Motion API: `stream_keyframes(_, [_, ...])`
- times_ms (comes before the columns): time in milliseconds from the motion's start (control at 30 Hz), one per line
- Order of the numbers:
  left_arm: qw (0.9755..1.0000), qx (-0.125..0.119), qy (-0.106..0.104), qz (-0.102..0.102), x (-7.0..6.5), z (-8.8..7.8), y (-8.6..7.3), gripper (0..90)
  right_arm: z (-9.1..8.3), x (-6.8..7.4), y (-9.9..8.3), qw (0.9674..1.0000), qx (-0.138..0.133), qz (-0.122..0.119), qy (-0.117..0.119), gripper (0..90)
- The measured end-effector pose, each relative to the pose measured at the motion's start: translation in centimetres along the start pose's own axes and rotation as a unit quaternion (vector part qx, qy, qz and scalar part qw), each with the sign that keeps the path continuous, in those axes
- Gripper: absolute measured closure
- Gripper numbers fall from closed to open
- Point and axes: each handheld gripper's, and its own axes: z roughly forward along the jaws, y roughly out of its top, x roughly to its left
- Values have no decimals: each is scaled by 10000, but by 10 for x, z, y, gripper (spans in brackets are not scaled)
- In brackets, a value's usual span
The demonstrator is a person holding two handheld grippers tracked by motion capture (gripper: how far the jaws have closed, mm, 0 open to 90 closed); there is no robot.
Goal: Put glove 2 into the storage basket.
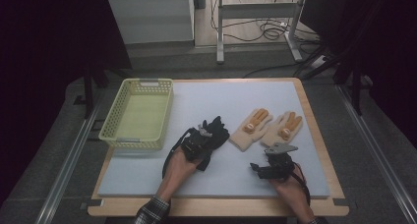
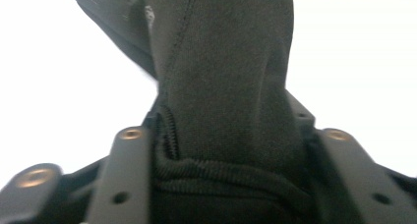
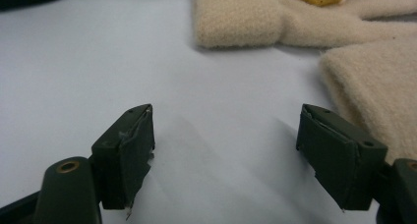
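A black glove (image 1: 218, 129) lies on the pale mat, to the right of the basket. My left gripper (image 1: 199, 141) is shut on its cuff end; in the left gripper view the dark fabric (image 2: 226, 86) bunches between the two jaws and its ribbed cuff is pressed in at their base. Two cream gloves with orange palm sides (image 1: 251, 127) (image 1: 285, 127) lie side by side to the right. My right gripper (image 1: 263, 166) stands open just in front of them, low over the mat. In the right gripper view (image 3: 226, 135) the cream cuffs (image 3: 236, 17) (image 3: 373, 86) lie just ahead and to the right.
A yellow mesh basket (image 1: 147, 81) stands at the mat's left side with nothing in it. The pale mat (image 1: 221, 177) covers a wooden table (image 1: 314, 135). Beyond the table are dark floor, a desk frame and cables.
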Motion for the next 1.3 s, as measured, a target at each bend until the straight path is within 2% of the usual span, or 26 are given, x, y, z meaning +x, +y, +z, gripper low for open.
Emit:
stream_keyframes(67, [10000, -29, -45, 5, 4, -1, -1, 639, 0, 0, 0, 10000, 2, 3, -1, 219])
stream_keyframes(100, [10000, -29, -45, 5, 4, -1, -1, 647, 0, 0, 0, 10000, 1, 0, 0, 219])
stream_keyframes(267, [9997, -41, -212, -111, 17, -6, 3, 657, 0, 0, 0, 10000, 3, 0, -1, 219])
stream_keyframes(433, [9995, -173, -178, -204, 28, -23, 14, 654, 0, 0, 0, 10000, -2, 6, 4, 219])
stream_keyframes(600, [9995, -242, -39, -216, 35, -39, 30, 648, 0, 0, 0, 10000, 0, 0, 1, 219])
stream_keyframes(767, [9990, -306, 41, -328, 48, -50, 42, 645, 0, 0, 0, 10000, -7, 19, 6, 219])
stream_keyframes(900, [9987, -340, 61, -384, 57, -58, 47, 645, 0, 0, 0, 10000, -3, 10, 4, 219])
stream_keyframes(1033, [9982, -357, 166, -460, 67, -65, 52, 644, 0, 0, 0, 10000, -3, 11, 6, 219])
stream_keyframes(1300, [9965, -301, 497, -602, 90, -80, 61, 641, 0, 0, 0, 10000, -19, 8, 5, 219])
